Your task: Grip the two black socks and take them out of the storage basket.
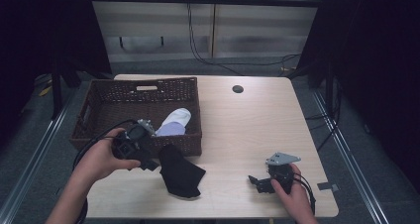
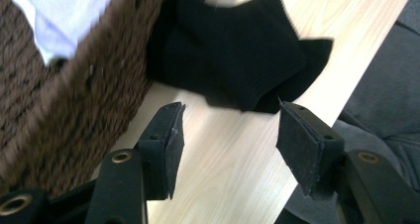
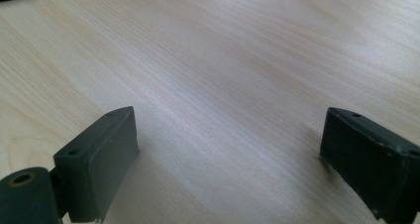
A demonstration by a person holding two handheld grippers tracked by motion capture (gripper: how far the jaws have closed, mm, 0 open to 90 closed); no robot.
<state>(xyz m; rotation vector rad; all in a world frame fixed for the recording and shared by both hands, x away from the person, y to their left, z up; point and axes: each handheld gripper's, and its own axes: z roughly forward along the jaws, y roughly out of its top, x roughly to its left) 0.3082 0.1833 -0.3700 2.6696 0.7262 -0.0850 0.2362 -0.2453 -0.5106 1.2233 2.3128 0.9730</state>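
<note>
The left claw (image 2: 228,135) is released, its two black jaws spread wide with bare table (image 2: 233,184) between them; just ahead of its tips lies a black sock (image 2: 233,60), flat on the wood and apart from both jaws; one end of the sock touches the wall of a brown wicker basket (image 2: 94,95), which runs along the side of the claw's left jaw; inside the basket, farther ahead, sits a white and pale lilac sock (image 2: 59,21). From the high view the left hand (image 1: 101,159) holds that claw (image 1: 148,159) by the basket's near wall (image 1: 190,142), the black sock (image 1: 179,172) just beside it. The right claw (image 3: 228,154) is also released, jaws far apart over plain wood (image 3: 223,60); the right hand (image 1: 292,196) holds it (image 1: 255,181) near the table's front edge, well apart from the black sock.
</note>
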